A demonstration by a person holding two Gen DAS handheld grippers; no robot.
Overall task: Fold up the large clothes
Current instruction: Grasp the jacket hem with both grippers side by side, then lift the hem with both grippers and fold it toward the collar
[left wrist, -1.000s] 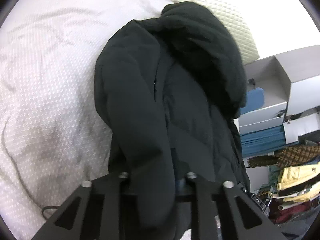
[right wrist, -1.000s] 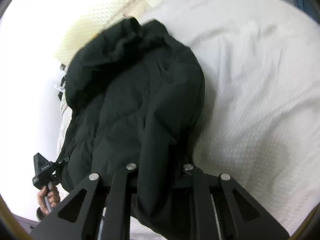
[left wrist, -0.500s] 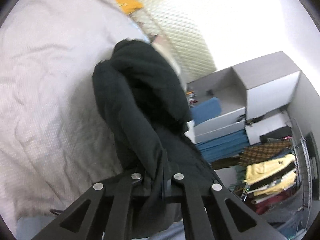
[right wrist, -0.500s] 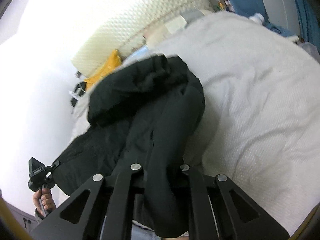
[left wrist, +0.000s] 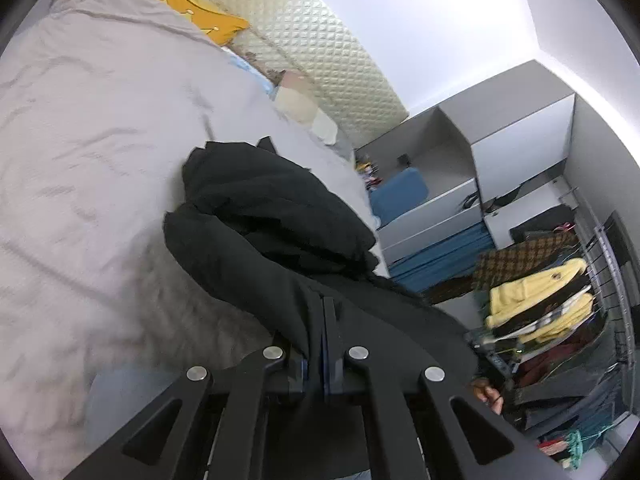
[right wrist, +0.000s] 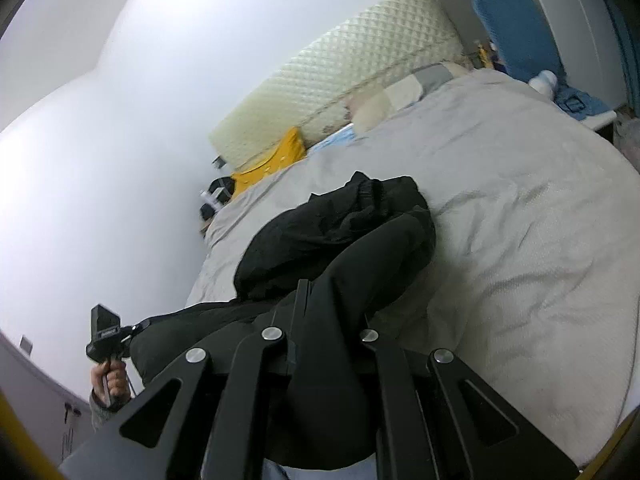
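Observation:
A large black jacket lies bunched on the bed, its hood end resting on the grey duvet. Its near edge is raised off the bed. My left gripper is shut, with a fold of the jacket pinched between its fingers. In the right wrist view the same jacket hangs stretched between both tools. My right gripper is shut on a thick fold that drapes over it and hides one finger. At that view's lower left, a hand holds the left gripper's handle at the jacket's other corner.
A cream quilted headboard and a yellow pillow sit at the bed's far end. Grey shelving with blue items and a rack of hanging clothes stand on the right of the bed. A white wall is on the other side.
Both grippers have risen and pulled back, lifting the jacket's near edge off the bed. Their jaws have closed tight on the fabric. More of the room shows now.

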